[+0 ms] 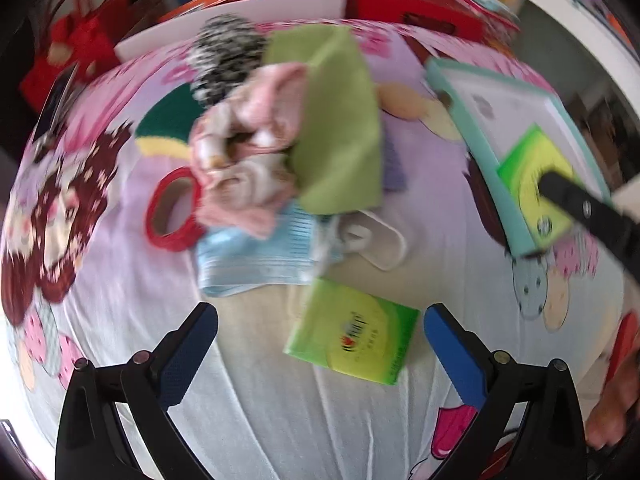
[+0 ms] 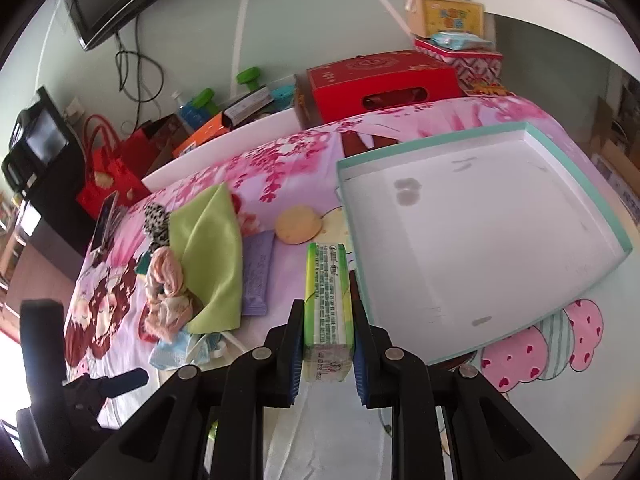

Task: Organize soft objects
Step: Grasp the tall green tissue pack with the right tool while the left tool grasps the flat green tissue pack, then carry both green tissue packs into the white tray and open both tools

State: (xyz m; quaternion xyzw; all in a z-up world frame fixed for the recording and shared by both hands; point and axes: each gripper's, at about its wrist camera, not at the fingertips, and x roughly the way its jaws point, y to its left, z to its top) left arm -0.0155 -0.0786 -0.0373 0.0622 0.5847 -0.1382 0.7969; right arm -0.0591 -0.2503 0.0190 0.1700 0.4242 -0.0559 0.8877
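My left gripper [image 1: 320,320] is open and points down at the bed. A green tissue pack [image 1: 352,340] lies flat on the sheet between its blue pads, untouched. Beyond it lies a heap of soft things: a green cloth [image 1: 340,120], a crumpled pink cloth [image 1: 248,140], a blue face mask [image 1: 260,256] and a black-and-white scrunchie [image 1: 224,52]. My right gripper [image 2: 328,308] is shut on a second green tissue pack [image 2: 328,280], held on edge above the bed, just left of the empty teal-rimmed white box [image 2: 440,140]. That box [image 1: 480,128] and the held pack [image 1: 528,188] also show in the left wrist view.
A red tape roll [image 1: 172,208] and a white item [image 1: 372,240] lie by the heap. A purple packet [image 2: 258,276] and a round beige pad [image 2: 298,224] lie left of the box. A red box [image 2: 380,84], a red bag [image 2: 108,168] and clutter stand behind the bed.
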